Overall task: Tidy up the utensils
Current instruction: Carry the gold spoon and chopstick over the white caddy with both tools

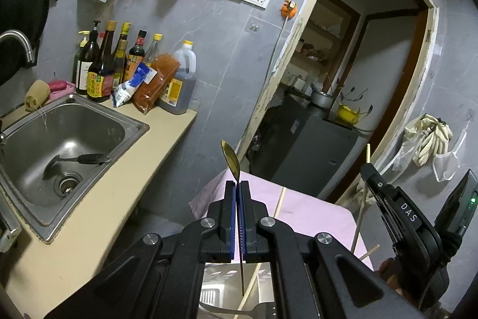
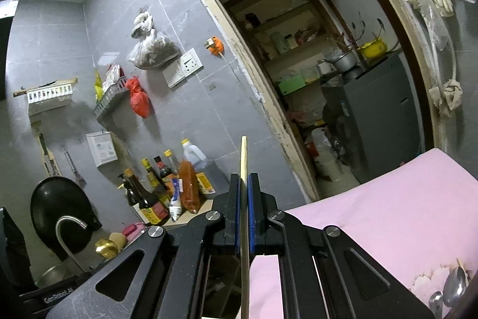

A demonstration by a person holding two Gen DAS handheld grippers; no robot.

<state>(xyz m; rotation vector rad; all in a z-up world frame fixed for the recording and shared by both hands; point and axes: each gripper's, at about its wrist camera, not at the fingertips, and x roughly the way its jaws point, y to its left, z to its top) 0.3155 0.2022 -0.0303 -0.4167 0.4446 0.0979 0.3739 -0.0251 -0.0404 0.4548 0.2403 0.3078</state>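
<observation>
Table: the pink-covered table (image 2: 388, 229) lies under both your tools; in the right wrist view two silver metal spoons (image 2: 451, 289) rest on its near right corner.
Sink: the square stainless steel sink (image 1: 125, 121) is set in the beige counter to your left, and a dark ladle (image 1: 74, 162) lies in its basin beside the drain.
Bottles: a cluster of dark sauce bottles (image 1: 101, 65) stands at the counter's back edge, against the grey tiled wall.
Right gripper: your right gripper (image 2: 245, 187) is clamped on a pale wooden chopstick (image 2: 244, 157), blue pads pressed against it on both sides; the stick runs nearly upright, its tip rising past the fingertips.
Left gripper: your left gripper (image 1: 238, 187) is clamped on the thin handle of a gold metal spoon (image 1: 231, 159); the bowl stands above the fingertips and the handle hangs down behind the pads.
Loose chopsticks: further pale wooden chopsticks (image 1: 280, 201) lie on the pink cover beyond your left tool.
</observation>
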